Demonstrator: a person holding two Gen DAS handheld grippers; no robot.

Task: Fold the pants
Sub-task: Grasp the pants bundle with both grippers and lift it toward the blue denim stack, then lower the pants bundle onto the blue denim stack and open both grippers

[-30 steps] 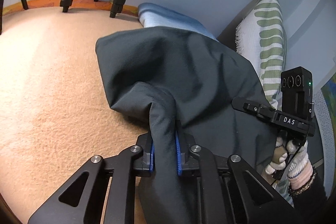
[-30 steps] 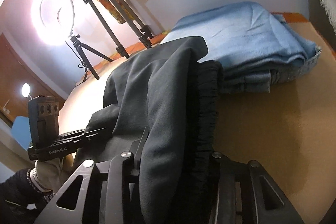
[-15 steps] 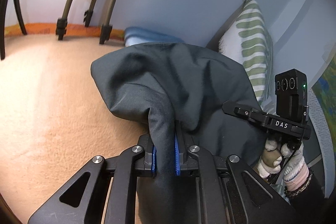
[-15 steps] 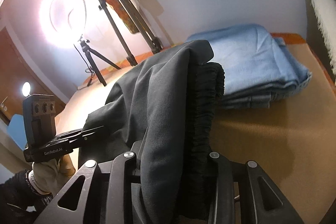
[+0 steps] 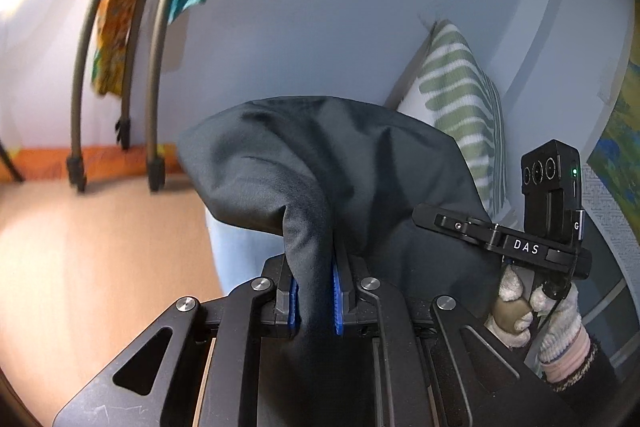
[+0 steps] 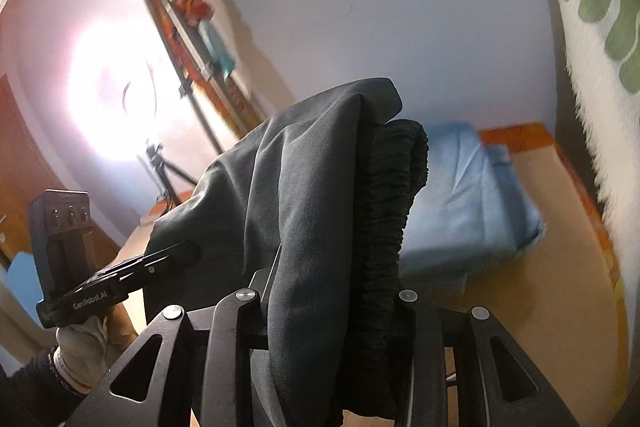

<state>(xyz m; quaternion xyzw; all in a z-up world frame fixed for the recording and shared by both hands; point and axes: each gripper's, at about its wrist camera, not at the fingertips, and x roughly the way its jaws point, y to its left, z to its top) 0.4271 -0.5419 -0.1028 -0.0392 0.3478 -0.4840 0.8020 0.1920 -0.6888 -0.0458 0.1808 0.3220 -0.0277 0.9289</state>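
Pants (image 5: 320, 167), dark grey, are hanging bunched in front of the folded blue garment (image 6: 472, 195), hiding most of it; a striped pillow (image 5: 460, 99) is leaning beside them. The left gripper (image 5: 316, 301) is pinching a fold tight, while the right gripper (image 6: 332, 301) is clamping the gathered waistband (image 6: 392, 195), both below the cloth.

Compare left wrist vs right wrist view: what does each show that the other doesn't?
Left wrist only: the left gripper with its blue pads pinching a thin fold of the dark pants.

Right wrist only: the right gripper clamping the pants' gathered black waistband, plus a glaring ring light.

Both: the pants, the folded blue cloth, the striped pillow, the tan surface.
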